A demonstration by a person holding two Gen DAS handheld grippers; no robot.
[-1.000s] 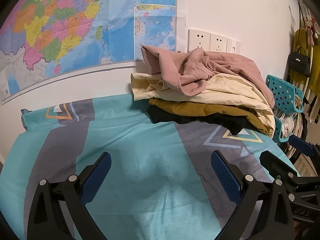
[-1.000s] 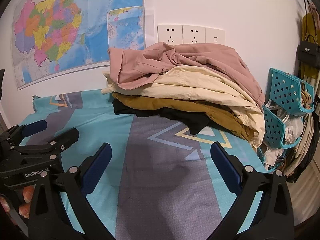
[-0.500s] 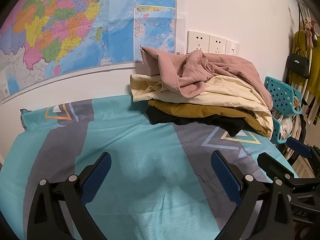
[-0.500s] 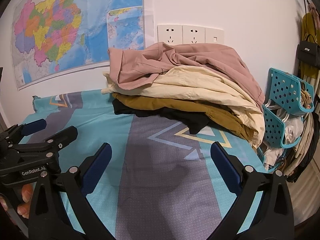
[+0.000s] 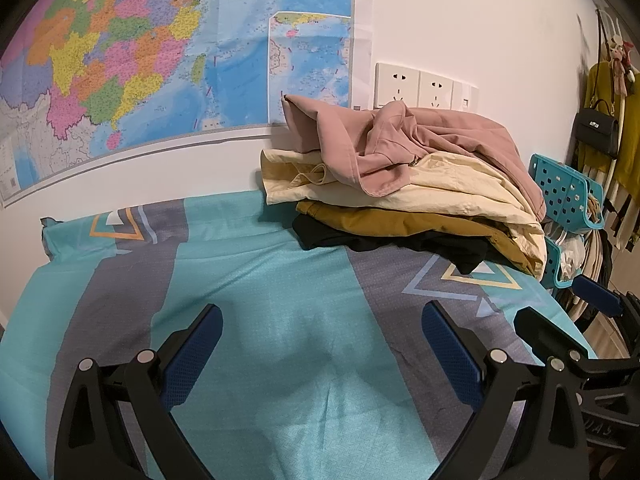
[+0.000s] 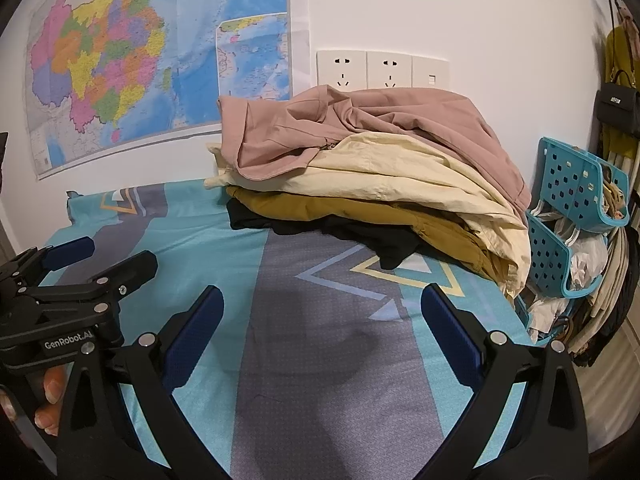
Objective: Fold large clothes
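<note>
A pile of large clothes lies at the far side of the bed against the wall: a pink garment (image 5: 420,140) (image 6: 360,128) on top, a cream one (image 5: 440,188) (image 6: 400,184) under it, then a mustard one (image 5: 392,222) (image 6: 340,210) and a black one (image 5: 360,240) (image 6: 360,236) at the bottom. My left gripper (image 5: 320,344) is open and empty over the bedsheet (image 5: 260,280), short of the pile. My right gripper (image 6: 320,328) is open and empty over the sheet (image 6: 320,360), also short of the pile. The left gripper also shows at the left of the right wrist view (image 6: 92,260).
A map (image 5: 140,60) and wall sockets (image 5: 420,84) are on the wall behind the pile. A teal plastic rack (image 6: 568,208) with clothes stands at the bed's right edge. A black handbag (image 5: 596,128) and garments hang at the far right.
Both grippers have drifted very slightly; the pile sits a touch lower and nearer in the left wrist view. Both stay open and empty.
</note>
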